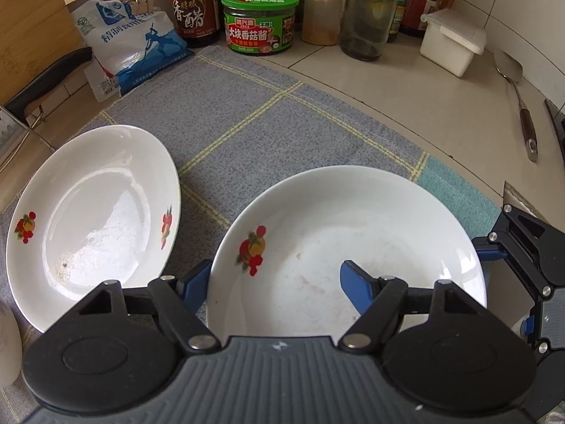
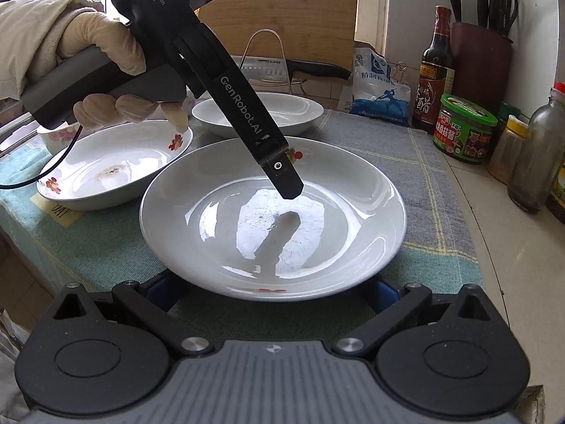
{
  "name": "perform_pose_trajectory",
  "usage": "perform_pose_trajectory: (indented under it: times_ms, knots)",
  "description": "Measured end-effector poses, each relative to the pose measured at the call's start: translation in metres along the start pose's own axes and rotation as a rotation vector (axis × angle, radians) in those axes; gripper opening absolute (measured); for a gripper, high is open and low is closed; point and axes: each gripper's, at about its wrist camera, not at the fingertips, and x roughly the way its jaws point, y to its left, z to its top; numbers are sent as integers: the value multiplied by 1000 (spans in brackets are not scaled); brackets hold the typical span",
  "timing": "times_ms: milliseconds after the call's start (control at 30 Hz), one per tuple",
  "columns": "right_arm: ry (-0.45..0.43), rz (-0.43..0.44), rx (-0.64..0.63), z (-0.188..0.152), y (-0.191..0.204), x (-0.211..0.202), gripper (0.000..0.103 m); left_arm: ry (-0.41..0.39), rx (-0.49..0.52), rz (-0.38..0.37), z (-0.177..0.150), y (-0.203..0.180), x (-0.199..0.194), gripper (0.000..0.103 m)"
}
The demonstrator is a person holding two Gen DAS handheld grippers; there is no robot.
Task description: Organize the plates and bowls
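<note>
Plate rim between left gripper fingers

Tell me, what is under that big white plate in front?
A grey checked cloth lies under the plate and around it. The cloth right beneath is covered, so anything there is hidden.

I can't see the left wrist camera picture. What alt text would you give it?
A hand-held left gripper straddles the near left rim of a white plate with a red fruit print, one blue finger inside and one outside, not yet clamped. A second matching plate lies to its left on a grey checked cloth; sauce jars and bottles line the tiled wall behind.
</note>
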Motion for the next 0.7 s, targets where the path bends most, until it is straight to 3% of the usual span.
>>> perform_pose_trajectory:
  times_ms: [300, 700]
  knots:
    - [9, 10, -5, 2, -1, 0, 103, 34, -1, -15, 6, 2, 7, 76]
    - [38, -5, -19, 10, -10, -5, 103, 10, -14, -31, 14, -1, 3, 75]
